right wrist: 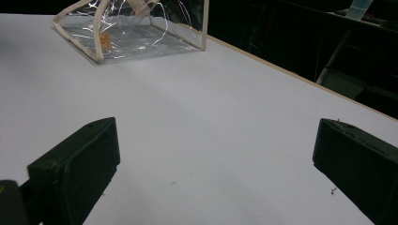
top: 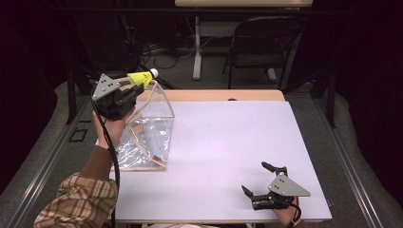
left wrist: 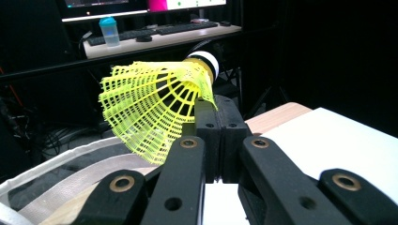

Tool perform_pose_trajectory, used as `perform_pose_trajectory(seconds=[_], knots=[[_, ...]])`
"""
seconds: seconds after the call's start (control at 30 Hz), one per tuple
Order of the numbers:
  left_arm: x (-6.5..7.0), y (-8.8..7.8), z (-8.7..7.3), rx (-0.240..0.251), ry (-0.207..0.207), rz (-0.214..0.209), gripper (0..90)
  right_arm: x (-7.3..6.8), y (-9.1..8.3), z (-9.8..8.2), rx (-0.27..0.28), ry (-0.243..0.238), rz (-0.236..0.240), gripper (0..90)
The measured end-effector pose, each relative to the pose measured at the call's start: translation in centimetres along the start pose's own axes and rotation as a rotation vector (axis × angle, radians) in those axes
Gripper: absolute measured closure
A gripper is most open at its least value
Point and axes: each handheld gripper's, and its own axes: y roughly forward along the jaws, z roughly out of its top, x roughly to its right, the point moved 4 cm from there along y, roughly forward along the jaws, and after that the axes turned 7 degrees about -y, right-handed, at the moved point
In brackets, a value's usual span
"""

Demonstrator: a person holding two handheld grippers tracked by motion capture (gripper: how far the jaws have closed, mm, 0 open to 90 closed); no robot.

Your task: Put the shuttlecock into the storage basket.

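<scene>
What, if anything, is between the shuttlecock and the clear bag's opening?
Nothing visible. The left gripper is shut on the yellow shuttlecock, holding it in the air above the top edge of the clear bag. The bag stands open beneath it, with no object across its mouth. The right gripper rests open at the table's near right, far off.

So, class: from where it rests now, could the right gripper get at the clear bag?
Probably yes. The right gripper sits open at the near right of the table, and only bare tabletop lies between it and the clear bag. The left gripper, holding the shuttlecock, hangs above the bag's top.
</scene>
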Motion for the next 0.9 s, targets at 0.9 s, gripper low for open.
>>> perform_pose_trajectory(seconds=[0.9], knots=[[-1.9, -0.5, -0.4, 0.004, -0.034, 0.046, 90.0, 0.0, 0.0, 0.0, -0.003, -0.003, -0.001, 0.6]])
